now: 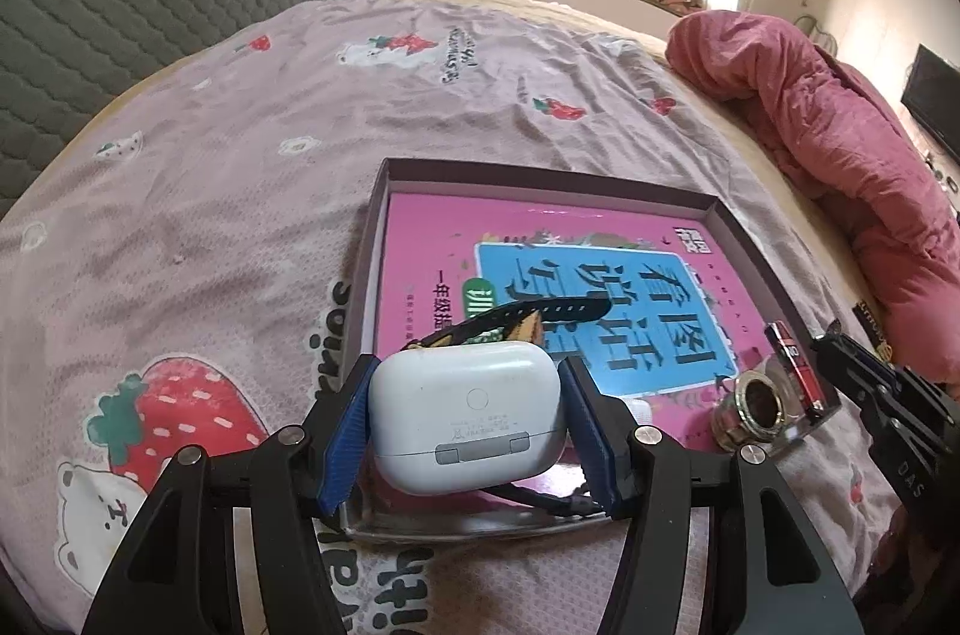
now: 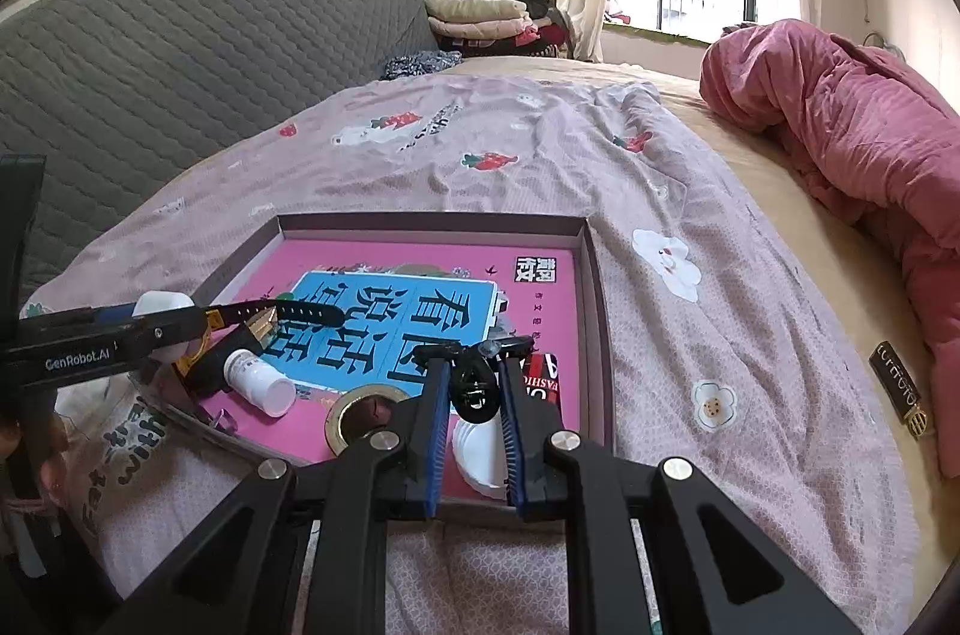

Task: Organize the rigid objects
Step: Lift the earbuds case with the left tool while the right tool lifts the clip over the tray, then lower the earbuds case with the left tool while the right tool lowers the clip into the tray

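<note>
Your left hand-held gripper point(image 1: 465, 416) sits at the bottom centre of the left wrist view, its blue pads clamped on the two sides of a white earbud case point(image 1: 468, 413), which hangs over the near left corner of the shallow box point(image 1: 540, 176) on the bed. Behind the case, a black watch strap point(image 1: 540, 311) arches over the pink and blue book point(image 1: 600, 287) that lines the box floor. To the right of the case, a metal ring point(image 1: 759, 404) lies near the box's near right corner, with a red pack point(image 1: 792, 359) just beside it, leaning at the wall. At the right edge your other tool reaches in toward that corner.

In the right wrist view, your left tool crosses the left edge, and below it a small white bottle point(image 2: 261, 383) lies on its side in the box. The ring shows just right of the bottle, close to the near wall. In the lower centre, your right hand-held gripper point(image 2: 474, 395) has its jaws drawn together on a black hair clip point(image 2: 477, 377), held above a white round lid point(image 2: 474, 449) and the red pack. Farther right, outside the box, a dark tube with gold lettering point(image 2: 897, 386) lies on the sheet, well apart from the box. A pink quilt point(image 2: 840, 143) is heaped at the upper right.
</note>
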